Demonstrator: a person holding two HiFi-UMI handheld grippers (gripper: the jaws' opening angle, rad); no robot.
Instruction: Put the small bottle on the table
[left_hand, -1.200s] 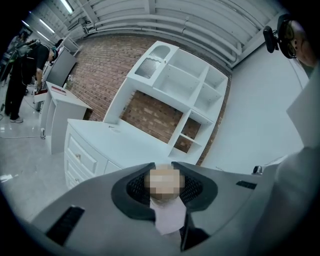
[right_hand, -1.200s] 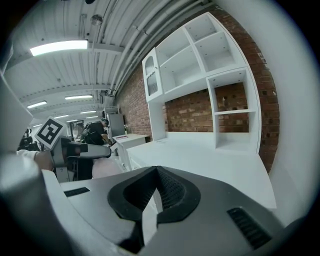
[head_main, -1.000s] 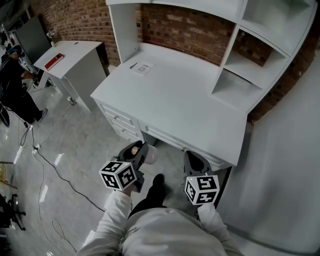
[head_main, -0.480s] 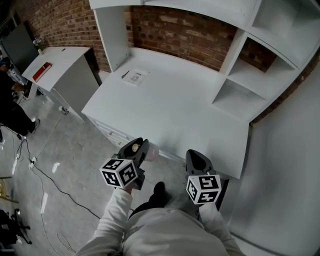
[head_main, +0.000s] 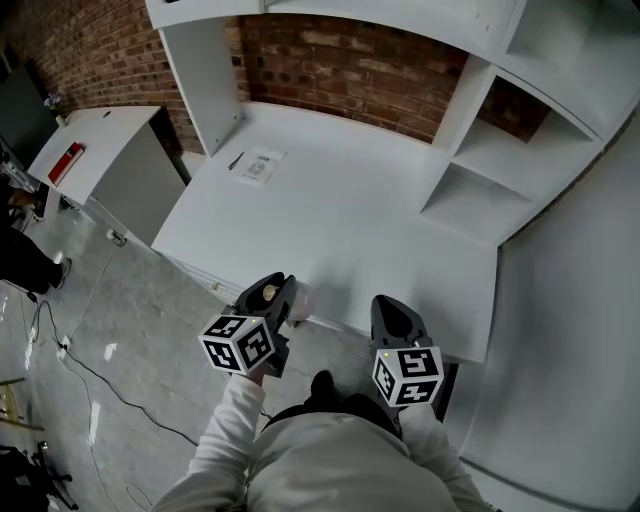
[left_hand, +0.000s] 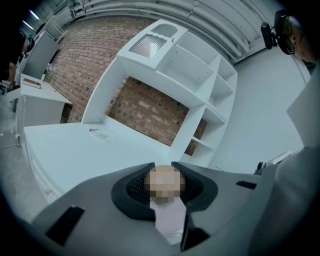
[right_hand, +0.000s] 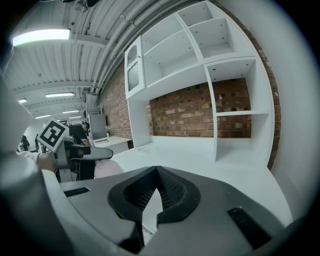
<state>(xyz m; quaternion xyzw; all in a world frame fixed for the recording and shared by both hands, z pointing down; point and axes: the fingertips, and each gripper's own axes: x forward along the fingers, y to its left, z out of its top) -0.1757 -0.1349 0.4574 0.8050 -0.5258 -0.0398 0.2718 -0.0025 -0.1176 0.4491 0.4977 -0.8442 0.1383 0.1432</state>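
Note:
The small bottle is pale pink with a tan cap, and my left gripper is shut on it. In the left gripper view the bottle sits upright between the dark pads, its cap under a mosaic patch. The bottle hangs at the front edge of the white desk. My right gripper is beside it to the right, over the same edge, shut and empty. The right gripper view shows its tips touching and the pink bottle off to the left.
The desk carries a hutch with open shelves on the right and a brick wall behind. A small paper lies at the desk's back left. A second white table with a red item stands left; cables cross the floor.
Both grippers have come forward from over the floor to the desk's front edge. The bottle stays in the left gripper, and the right gripper stays shut.

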